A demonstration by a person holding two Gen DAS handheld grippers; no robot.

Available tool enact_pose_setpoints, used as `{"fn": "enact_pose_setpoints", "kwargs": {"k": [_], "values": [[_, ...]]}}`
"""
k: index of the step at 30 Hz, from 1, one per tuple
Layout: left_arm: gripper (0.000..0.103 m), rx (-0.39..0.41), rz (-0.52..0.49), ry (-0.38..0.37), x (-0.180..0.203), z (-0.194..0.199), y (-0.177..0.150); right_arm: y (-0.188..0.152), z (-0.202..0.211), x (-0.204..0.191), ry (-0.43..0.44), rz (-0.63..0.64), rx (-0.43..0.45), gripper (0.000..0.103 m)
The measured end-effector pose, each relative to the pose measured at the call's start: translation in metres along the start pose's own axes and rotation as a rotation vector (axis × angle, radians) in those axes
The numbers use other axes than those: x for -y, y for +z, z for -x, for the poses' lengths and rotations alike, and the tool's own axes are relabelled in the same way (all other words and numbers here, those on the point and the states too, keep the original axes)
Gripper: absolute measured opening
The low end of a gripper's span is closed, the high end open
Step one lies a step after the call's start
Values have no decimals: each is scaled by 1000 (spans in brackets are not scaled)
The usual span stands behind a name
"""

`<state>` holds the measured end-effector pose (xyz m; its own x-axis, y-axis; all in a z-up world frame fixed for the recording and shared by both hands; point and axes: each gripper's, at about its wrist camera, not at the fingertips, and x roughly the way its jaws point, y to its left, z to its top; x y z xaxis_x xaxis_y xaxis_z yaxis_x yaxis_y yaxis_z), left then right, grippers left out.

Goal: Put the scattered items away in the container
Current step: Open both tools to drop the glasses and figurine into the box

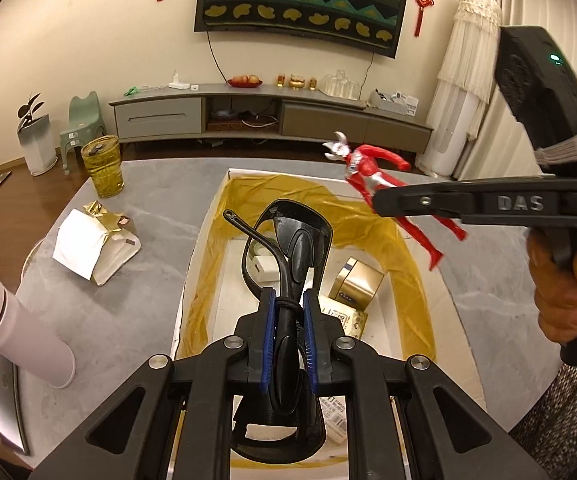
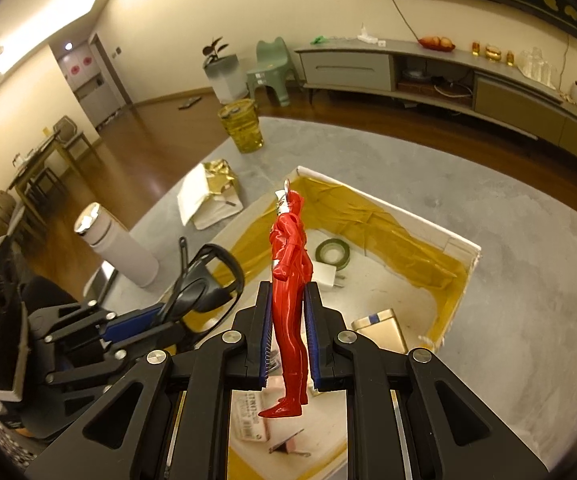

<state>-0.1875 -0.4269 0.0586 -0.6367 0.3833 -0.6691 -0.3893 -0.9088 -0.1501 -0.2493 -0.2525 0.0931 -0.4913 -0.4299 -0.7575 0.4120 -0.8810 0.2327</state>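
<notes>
1. The left hand-held gripper (image 1: 288, 332) is clamped on a pair of dark sunglasses (image 1: 288, 240), holding them above the open box (image 1: 200, 256) lined with yellow film.
2. The right hand-held gripper (image 2: 286, 320) is clamped on a red toy figure (image 2: 288, 280) around its legs, also above the box; a hand (image 1: 560, 288) grips its handle.
3. Inside the box lie a gold carton (image 1: 356, 284), a white charger (image 2: 328, 274) and a roll of green tape (image 2: 332, 252).
4. On the grey tabletop (image 1: 148, 208) beside the box sit a torn gold-and-white package (image 1: 92, 240), a yellow glass jar (image 1: 102, 166) and a white flask (image 1: 20, 320).
</notes>
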Motion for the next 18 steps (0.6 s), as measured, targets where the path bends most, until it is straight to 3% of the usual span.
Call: {"fn": "enact_pose_setpoints", "kwargs": {"k": [18], "values": [[14,-67,5,-7,-13,-29,7,22,-67,23,-49,-13,-86,16]]}}
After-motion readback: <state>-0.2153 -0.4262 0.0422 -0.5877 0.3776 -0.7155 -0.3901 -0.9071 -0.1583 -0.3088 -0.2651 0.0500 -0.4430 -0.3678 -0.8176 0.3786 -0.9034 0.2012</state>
